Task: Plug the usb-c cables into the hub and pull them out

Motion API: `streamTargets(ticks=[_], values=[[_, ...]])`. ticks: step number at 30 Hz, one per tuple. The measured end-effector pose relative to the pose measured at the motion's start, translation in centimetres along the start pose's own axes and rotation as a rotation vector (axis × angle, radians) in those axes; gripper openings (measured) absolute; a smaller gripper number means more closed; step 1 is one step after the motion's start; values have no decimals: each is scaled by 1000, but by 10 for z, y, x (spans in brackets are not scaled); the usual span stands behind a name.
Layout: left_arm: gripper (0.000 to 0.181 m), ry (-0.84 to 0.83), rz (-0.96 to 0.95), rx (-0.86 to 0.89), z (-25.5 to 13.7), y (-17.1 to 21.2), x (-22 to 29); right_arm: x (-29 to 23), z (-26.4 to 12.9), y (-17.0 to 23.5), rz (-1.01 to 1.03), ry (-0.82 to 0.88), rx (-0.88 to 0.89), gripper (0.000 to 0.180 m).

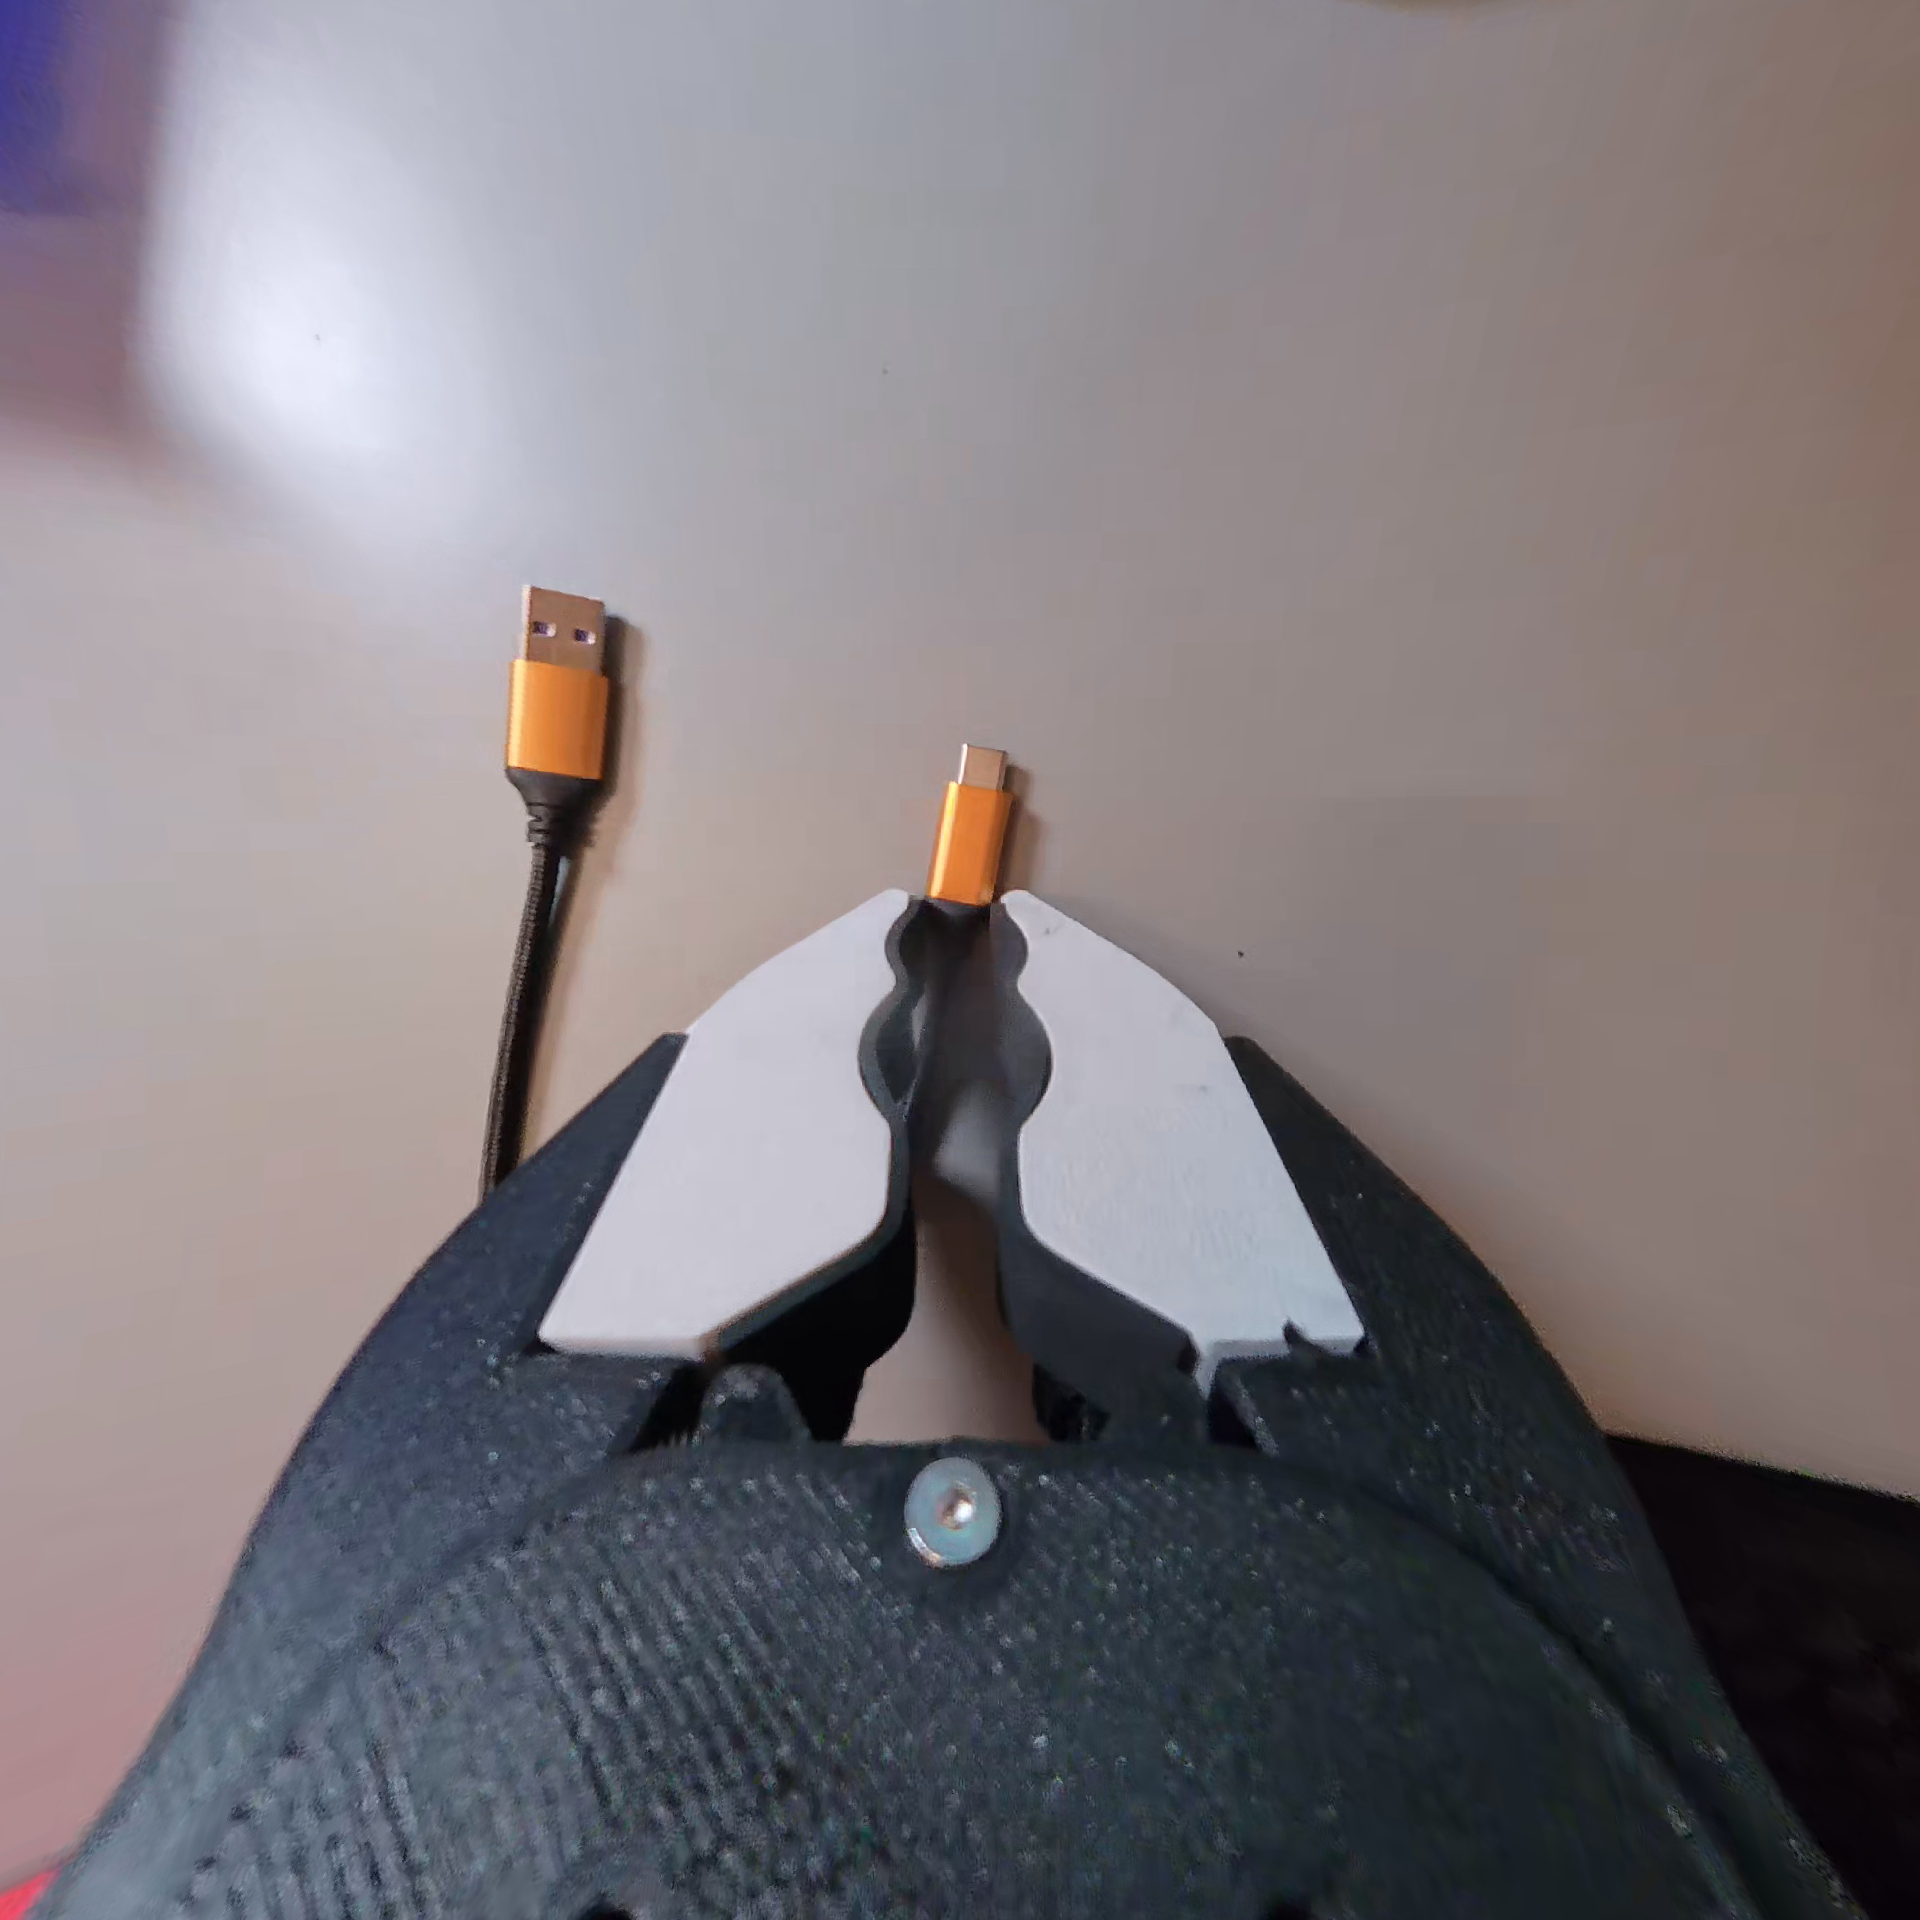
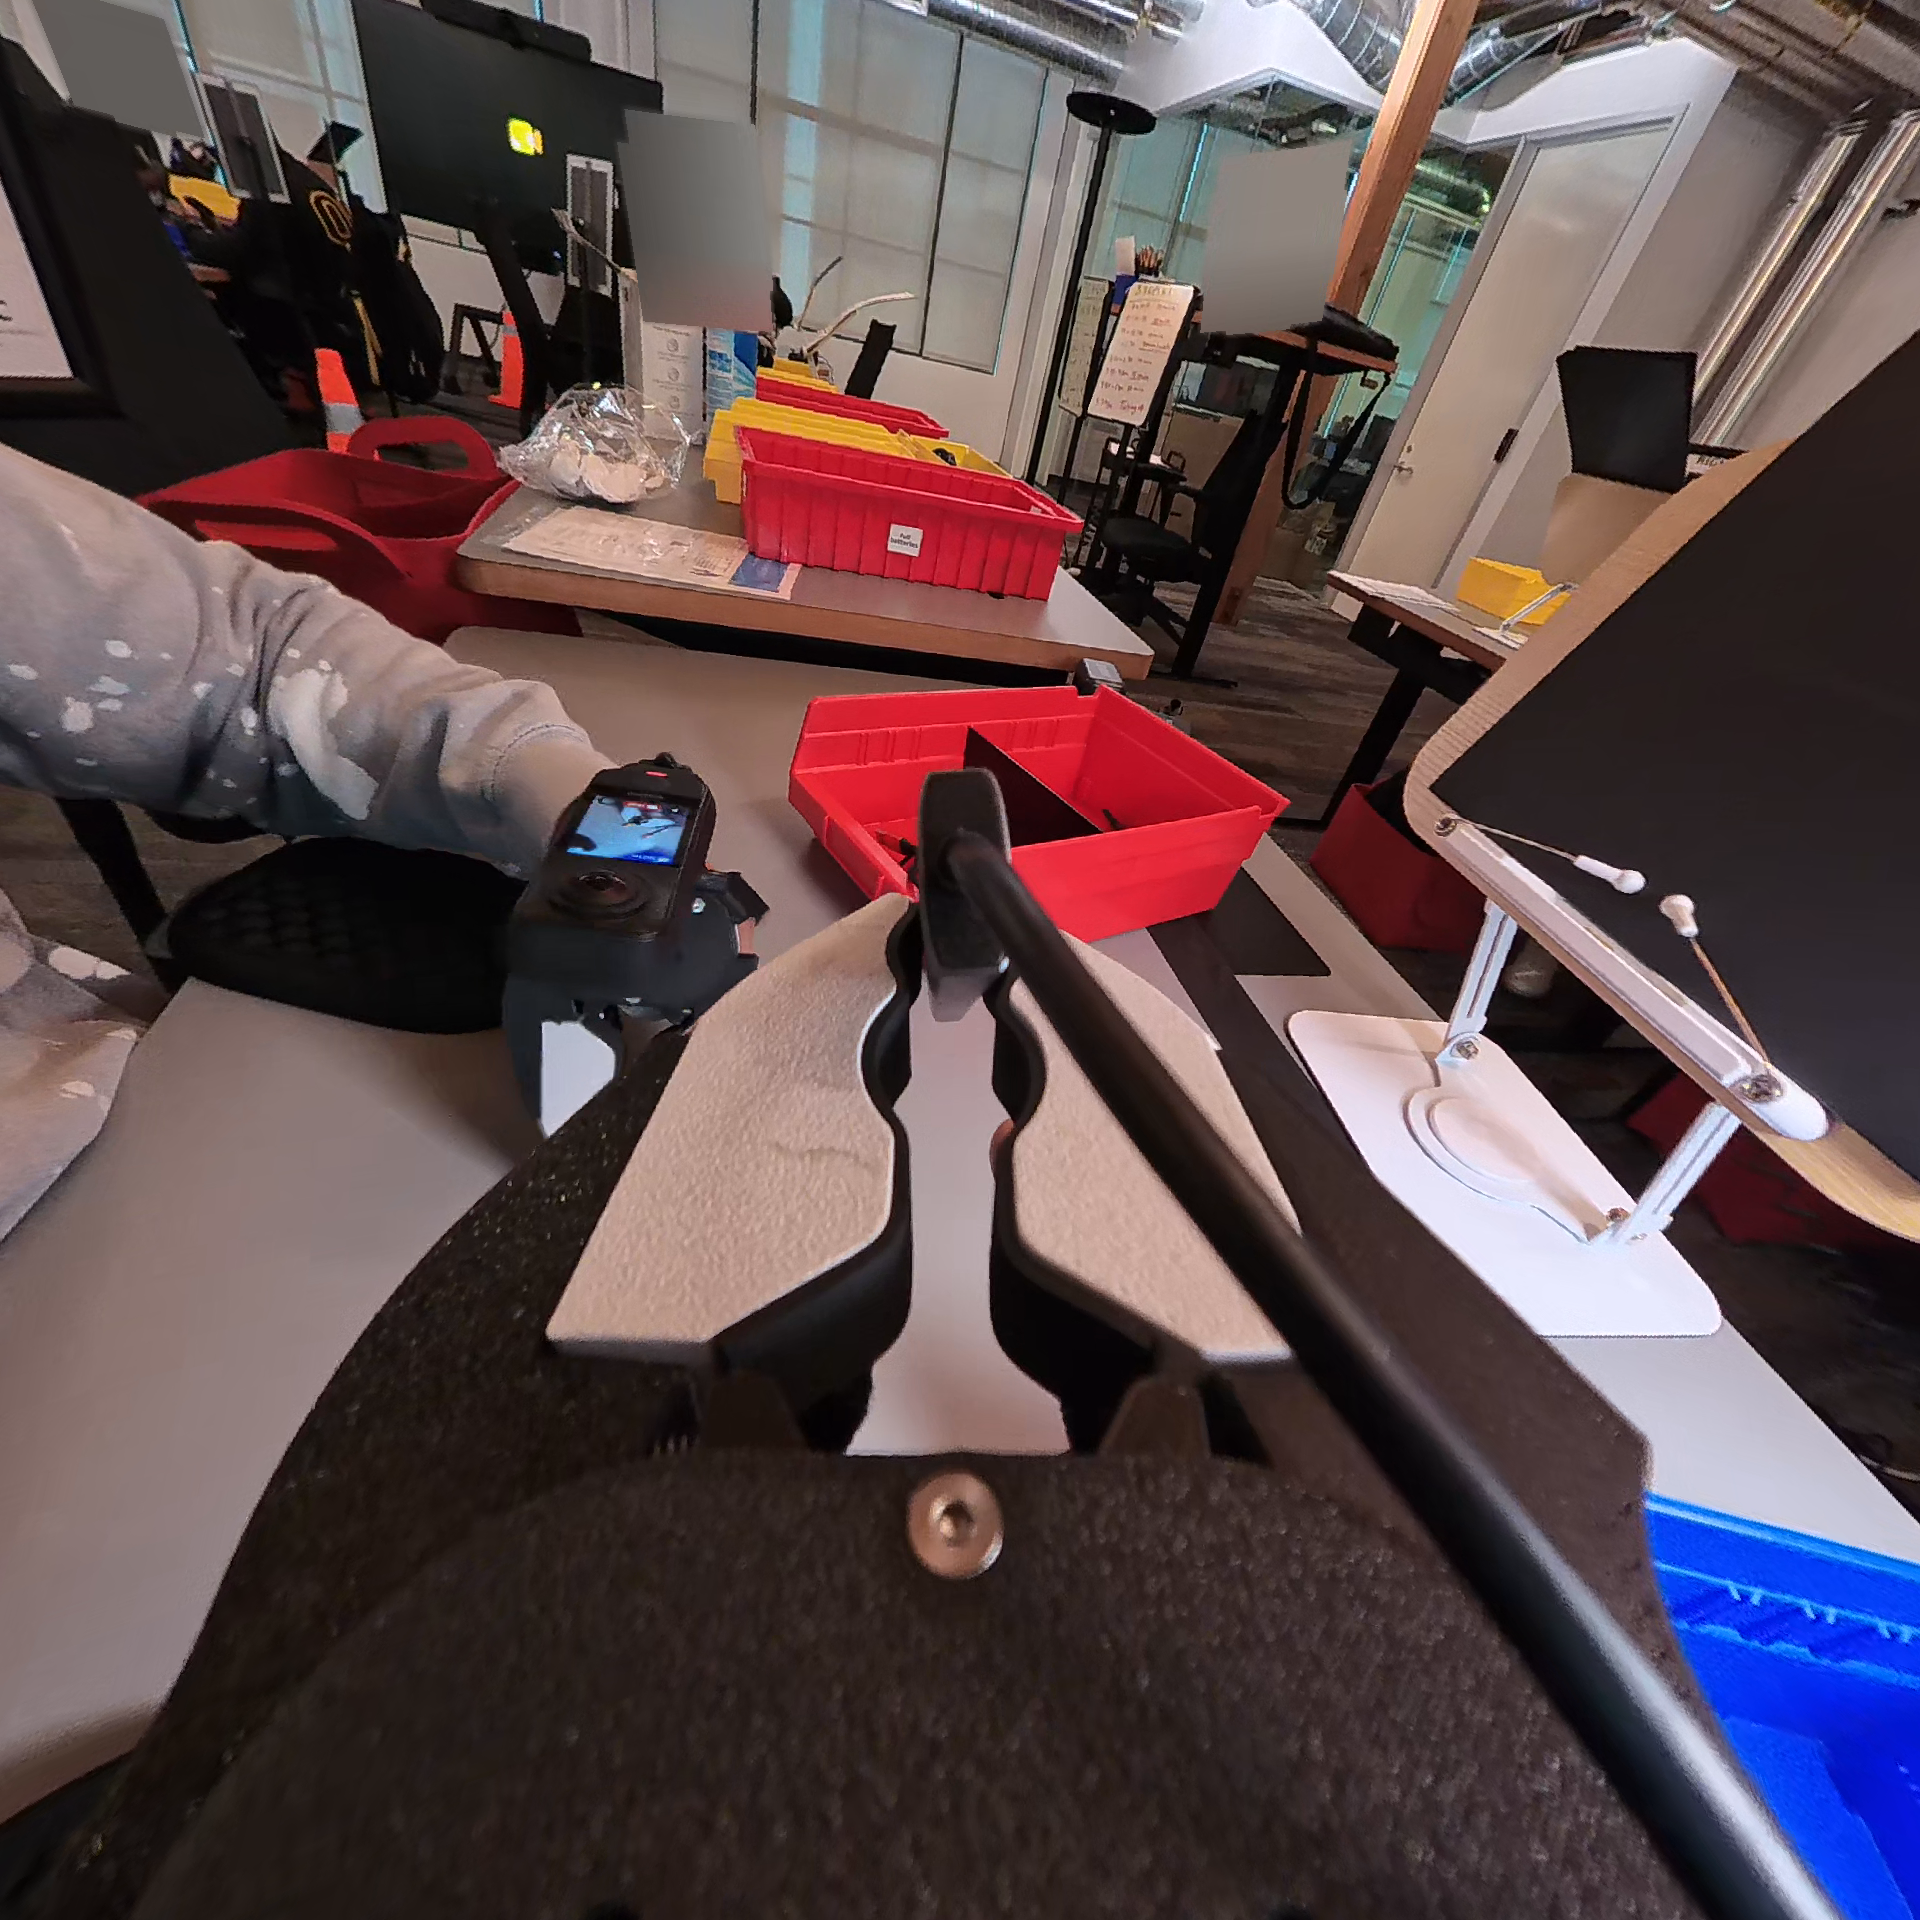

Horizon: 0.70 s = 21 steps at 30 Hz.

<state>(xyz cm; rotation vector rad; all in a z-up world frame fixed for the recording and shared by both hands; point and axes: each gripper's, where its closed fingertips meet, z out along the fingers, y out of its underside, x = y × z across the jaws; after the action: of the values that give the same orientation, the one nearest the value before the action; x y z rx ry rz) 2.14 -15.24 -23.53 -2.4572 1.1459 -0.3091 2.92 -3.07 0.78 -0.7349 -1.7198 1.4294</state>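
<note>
The left hand-held gripper clamps the orange USB-C plug, its long axis pointing straight ahead; the right hand-held gripper pinches a black hub, above the worktop.

Ahead of the left tongs the tabletop lies bare on the far and right sides; on the left, a braided cable with its USB-A plug lies near but apart. Ahead of the right tongs a red bin blocks the way, a white stand crowds the right, and a black cable crosses the right finger.
</note>
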Motion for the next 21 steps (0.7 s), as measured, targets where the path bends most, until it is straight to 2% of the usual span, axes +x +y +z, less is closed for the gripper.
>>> streamTargets(ticks=[1,5,9,14,17,21], values=[[12,-30,-21,4,0,-1,-4,-1,0,0,-4,-1,-4,10],[11,-17,-169,126,-13,-9,-18,-3,1,1,-23,1,-26,10],[11,31,-304,333,-63,-35,-43,-4,5,11,-72,17,-98,10],[11,119,-341,532,-122,-73,-58,-7,16,29,-170,33,-218,10],[11,211,-352,575,-135,-90,-58,-12,23,34,-237,26,-254,10],[11,305,-372,587,-135,-99,-57,-13,26,48,-347,43,-358,10]])
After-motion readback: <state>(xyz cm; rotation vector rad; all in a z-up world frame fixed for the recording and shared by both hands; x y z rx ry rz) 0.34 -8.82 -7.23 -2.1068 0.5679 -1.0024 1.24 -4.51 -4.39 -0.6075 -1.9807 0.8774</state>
